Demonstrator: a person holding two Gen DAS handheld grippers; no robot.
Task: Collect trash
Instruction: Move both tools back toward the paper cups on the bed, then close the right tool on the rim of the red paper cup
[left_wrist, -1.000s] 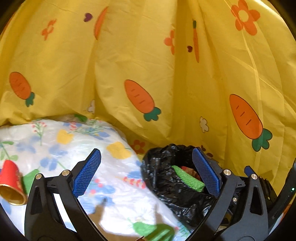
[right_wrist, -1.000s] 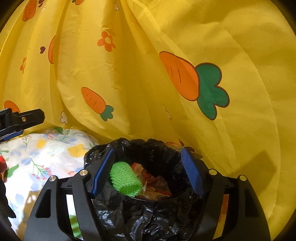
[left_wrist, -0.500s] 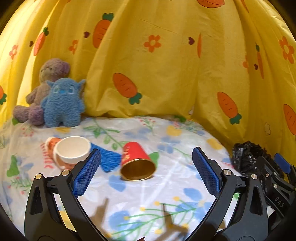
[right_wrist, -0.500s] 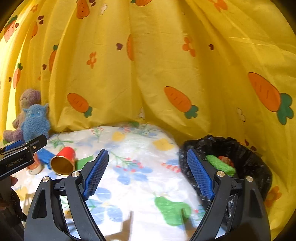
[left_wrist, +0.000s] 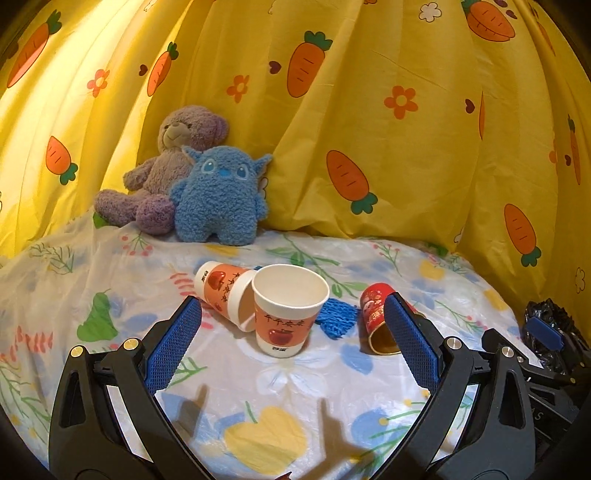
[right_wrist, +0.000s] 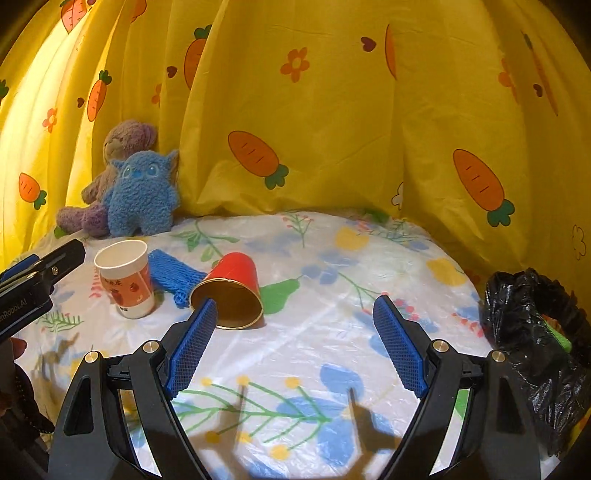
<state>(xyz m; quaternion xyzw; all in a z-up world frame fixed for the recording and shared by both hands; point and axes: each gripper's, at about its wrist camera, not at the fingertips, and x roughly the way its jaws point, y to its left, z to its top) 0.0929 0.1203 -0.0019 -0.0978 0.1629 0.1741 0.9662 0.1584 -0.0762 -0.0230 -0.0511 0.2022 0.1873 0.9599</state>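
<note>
Between the wide, empty jaws of the left gripper (left_wrist: 291, 345) stands an upright cup (left_wrist: 289, 307), untouched. Right gripper (right_wrist: 293, 345) gapes empty, red cup (right_wrist: 231, 290) just beyond. Risk: clipped rims topple or crush cups; bag (right_wrist: 532, 343) sits well apart.

A: In the left wrist view the left claw's right finger covers part of the red cup (left_wrist: 373, 309). The upright paper cup (left_wrist: 287, 309) hides the mouth of the tipped paper cup (left_wrist: 223, 290) and part of the blue mesh sleeve (left_wrist: 337, 317).

B: In the right wrist view the black trash bag (right_wrist: 532, 339) is cut off at the right edge, only a sliver of green shows inside, and the tipped paper cup is hidden. The 2 cups' print is too small to read.
</note>
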